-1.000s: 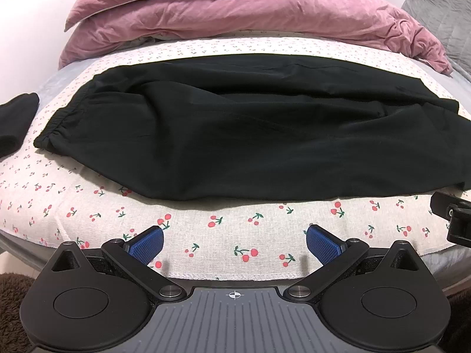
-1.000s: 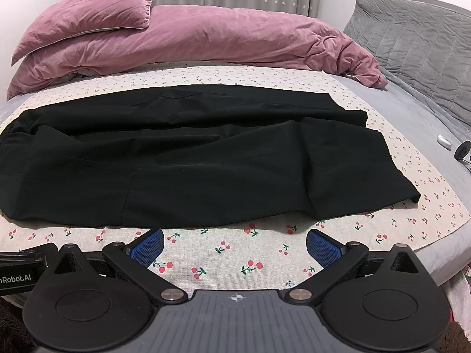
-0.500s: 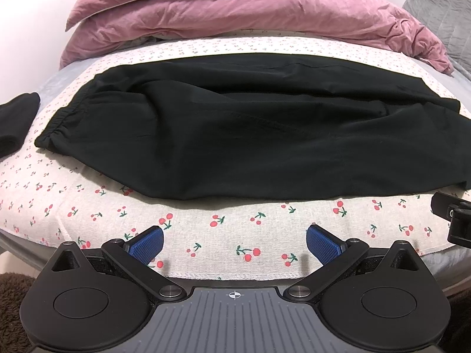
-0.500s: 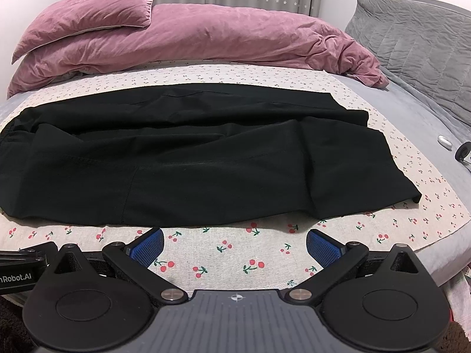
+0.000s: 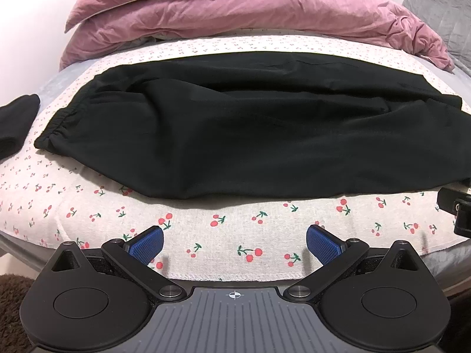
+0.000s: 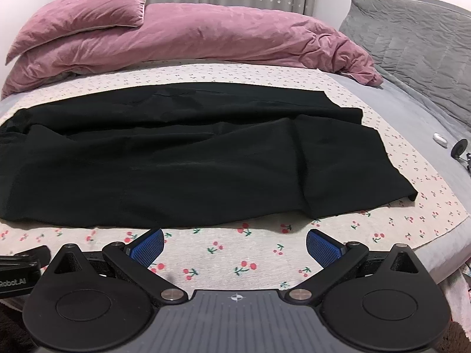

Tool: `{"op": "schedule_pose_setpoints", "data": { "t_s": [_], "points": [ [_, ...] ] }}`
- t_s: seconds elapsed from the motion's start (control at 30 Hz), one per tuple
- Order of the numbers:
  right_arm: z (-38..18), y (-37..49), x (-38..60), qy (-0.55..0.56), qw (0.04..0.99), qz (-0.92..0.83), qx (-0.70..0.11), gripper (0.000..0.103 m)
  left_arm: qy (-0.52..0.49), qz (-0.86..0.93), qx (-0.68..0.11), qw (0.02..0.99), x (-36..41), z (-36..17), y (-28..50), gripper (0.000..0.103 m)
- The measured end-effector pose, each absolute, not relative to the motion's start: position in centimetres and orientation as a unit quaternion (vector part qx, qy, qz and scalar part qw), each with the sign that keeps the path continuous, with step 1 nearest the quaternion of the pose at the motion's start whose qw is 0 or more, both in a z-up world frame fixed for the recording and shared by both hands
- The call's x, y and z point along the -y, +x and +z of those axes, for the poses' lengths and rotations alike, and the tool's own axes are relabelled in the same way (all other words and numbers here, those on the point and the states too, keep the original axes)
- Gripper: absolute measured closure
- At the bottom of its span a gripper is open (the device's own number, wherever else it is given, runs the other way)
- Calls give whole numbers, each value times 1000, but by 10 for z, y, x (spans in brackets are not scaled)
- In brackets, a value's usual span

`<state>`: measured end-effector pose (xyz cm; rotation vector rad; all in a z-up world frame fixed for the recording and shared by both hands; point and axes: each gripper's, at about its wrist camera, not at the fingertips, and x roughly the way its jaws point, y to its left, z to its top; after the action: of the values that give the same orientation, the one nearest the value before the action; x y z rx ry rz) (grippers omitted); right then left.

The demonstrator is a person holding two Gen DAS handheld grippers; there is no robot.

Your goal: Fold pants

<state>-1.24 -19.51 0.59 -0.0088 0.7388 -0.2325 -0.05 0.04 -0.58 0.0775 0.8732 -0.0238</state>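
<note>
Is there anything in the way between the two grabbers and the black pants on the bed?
Nothing visible. Only bare cherry-print sheet lies between the open left gripper, the open right gripper and the black pants.

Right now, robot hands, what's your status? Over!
Left gripper open, empty. Right gripper open, empty, both short of the cloth. Black pants spread flat on cherry sheet, not yet folded. Nothing lying on them.
</note>
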Motion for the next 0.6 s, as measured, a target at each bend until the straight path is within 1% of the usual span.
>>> {"op": "schedule_pose_setpoints", "data": {
  "t_s": [0.23,0.4,0.6],
  "points": [
    [-1,-10,206,-13,922,-137,-362,0,42,-24,-422,905,6,-13,4,0],
    [-8,-8,224,-22,916,-155,-369,0,18,-54,-429,902,3,-19,10,0],
    [-6,-7,251,-35,916,-169,-362,0,40,-64,-388,918,-4,-19,19,0]
  ]
}}
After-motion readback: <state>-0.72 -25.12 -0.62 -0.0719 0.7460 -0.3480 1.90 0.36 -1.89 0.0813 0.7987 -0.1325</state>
